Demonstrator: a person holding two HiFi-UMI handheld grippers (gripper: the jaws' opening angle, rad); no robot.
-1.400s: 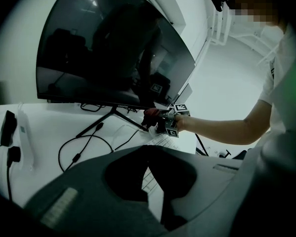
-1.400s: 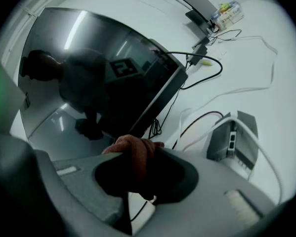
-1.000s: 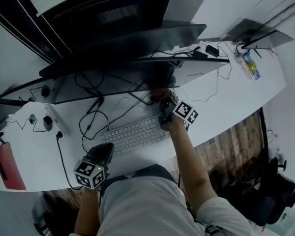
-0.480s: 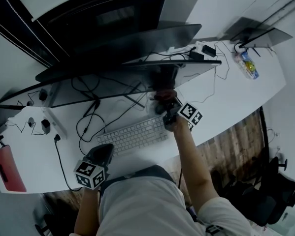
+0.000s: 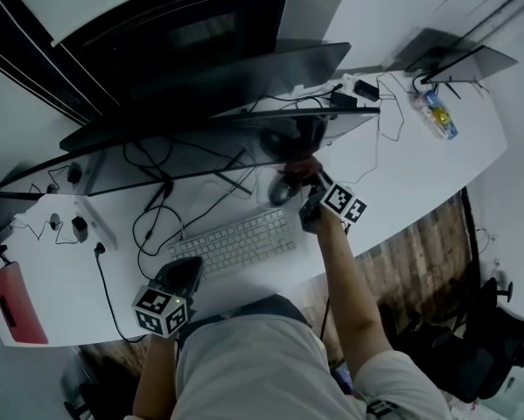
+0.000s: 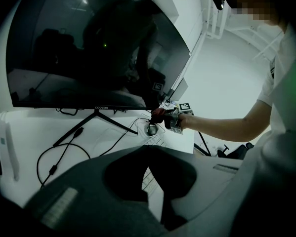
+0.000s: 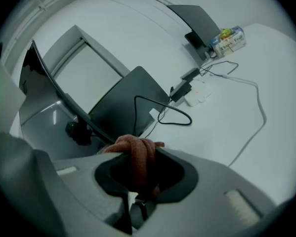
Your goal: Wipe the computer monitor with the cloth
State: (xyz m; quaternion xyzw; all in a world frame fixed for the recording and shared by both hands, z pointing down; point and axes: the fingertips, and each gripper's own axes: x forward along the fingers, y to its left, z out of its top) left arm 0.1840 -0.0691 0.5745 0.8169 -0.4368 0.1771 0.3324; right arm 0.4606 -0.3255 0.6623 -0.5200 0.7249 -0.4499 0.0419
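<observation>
The cloth (image 7: 137,154), a reddish-brown bundle, is seen clamped between the jaws of the right gripper (image 5: 310,186), which is held out over the desk (image 5: 410,178), just beyond the keyboard (image 5: 235,241) and near the lower right corner of the monitor (image 6: 88,48). The left gripper (image 5: 181,274) is kept back at the front edge of the desk, its jaws drawn together on nothing (only a thin sliver shows between them). The approach step is judged to be in hand, since contact with the screen cannot be confirmed. Next, the cloth should be pressed lightly on the glass and drawn across it, and hard pressure should be avoided.
</observation>
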